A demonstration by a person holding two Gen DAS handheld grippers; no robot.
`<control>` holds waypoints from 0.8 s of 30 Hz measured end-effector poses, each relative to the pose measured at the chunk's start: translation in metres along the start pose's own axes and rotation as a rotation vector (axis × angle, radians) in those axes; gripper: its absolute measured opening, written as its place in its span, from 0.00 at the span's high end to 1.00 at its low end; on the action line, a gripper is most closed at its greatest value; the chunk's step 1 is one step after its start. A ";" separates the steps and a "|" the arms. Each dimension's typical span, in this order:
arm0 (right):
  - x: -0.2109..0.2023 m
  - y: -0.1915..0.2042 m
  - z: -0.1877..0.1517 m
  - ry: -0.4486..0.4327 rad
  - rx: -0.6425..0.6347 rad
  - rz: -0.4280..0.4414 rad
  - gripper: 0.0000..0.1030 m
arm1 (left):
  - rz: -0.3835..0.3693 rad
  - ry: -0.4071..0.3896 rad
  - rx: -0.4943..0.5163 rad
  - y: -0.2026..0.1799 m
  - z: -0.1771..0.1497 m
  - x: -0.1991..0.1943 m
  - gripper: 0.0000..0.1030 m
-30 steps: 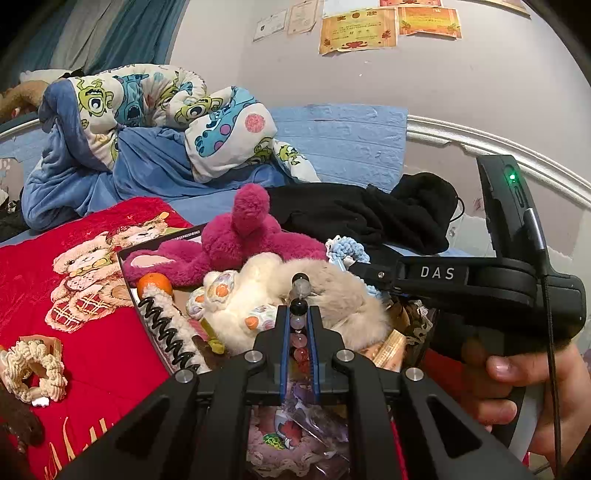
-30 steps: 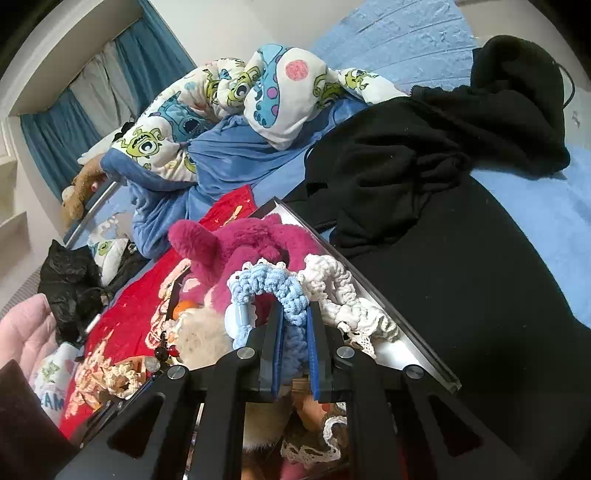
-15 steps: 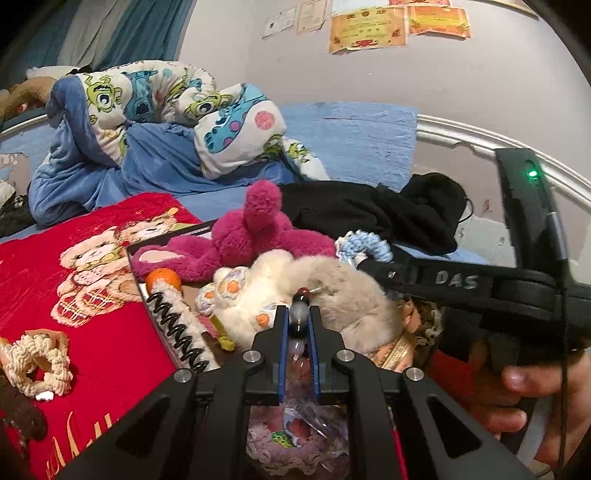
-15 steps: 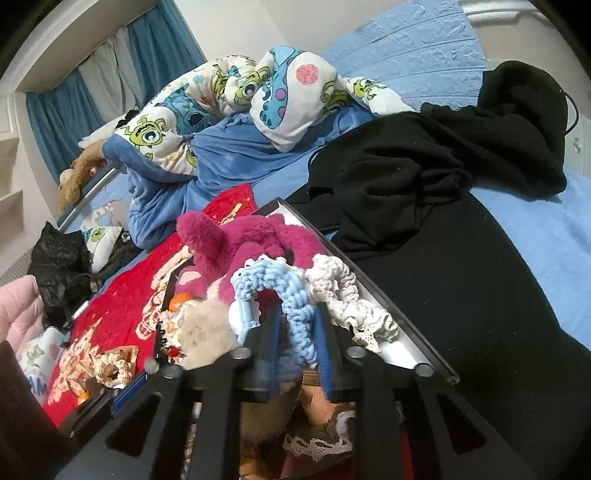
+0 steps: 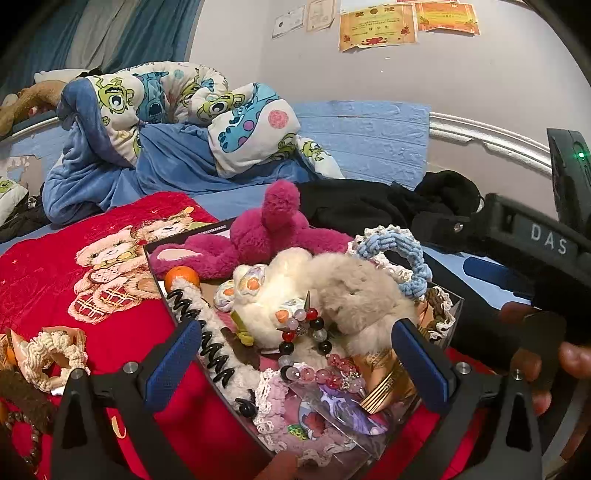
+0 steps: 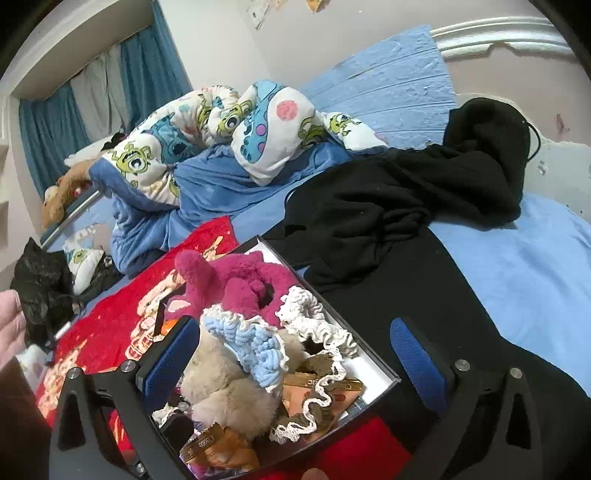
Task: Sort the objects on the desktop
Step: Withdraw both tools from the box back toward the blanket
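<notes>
Beads of the bracelet [image 5: 314, 354] lie in the box [image 5: 155, 258] between the left claw [image 5: 295, 354] jaws, just opened wide; blue scrunchie [image 6: 251, 339] likewise under the freshly opened right claw [image 6: 295, 354]. Best lift both straight clear without snagging.

Pale wall [image 5: 461, 92], teal curtains [image 5: 155, 33], blue-sheeted bed [image 6: 535, 266]

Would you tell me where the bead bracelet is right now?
In the left wrist view, the bead bracelet lies in the box, centre frame, against the cream plush toy.
</notes>
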State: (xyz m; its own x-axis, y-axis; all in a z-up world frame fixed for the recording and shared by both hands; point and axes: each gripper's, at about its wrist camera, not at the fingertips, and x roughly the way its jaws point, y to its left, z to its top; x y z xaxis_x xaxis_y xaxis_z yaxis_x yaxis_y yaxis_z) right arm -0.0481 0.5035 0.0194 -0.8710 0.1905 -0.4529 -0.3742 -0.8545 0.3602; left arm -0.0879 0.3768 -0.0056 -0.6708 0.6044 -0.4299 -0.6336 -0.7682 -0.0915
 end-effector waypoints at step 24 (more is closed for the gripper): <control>-0.040 -0.015 -0.002 -0.039 -0.001 -0.030 0.00 | -0.037 0.033 -0.044 0.006 -0.002 0.005 0.00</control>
State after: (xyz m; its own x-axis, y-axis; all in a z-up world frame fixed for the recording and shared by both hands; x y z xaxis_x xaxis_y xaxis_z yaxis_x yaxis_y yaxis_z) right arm -0.0072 0.5078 0.0303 -0.8710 0.2345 -0.4316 -0.3999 -0.8488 0.3459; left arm -0.0941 0.3746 -0.0104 -0.6339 0.6255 -0.4549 -0.6396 -0.7546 -0.1464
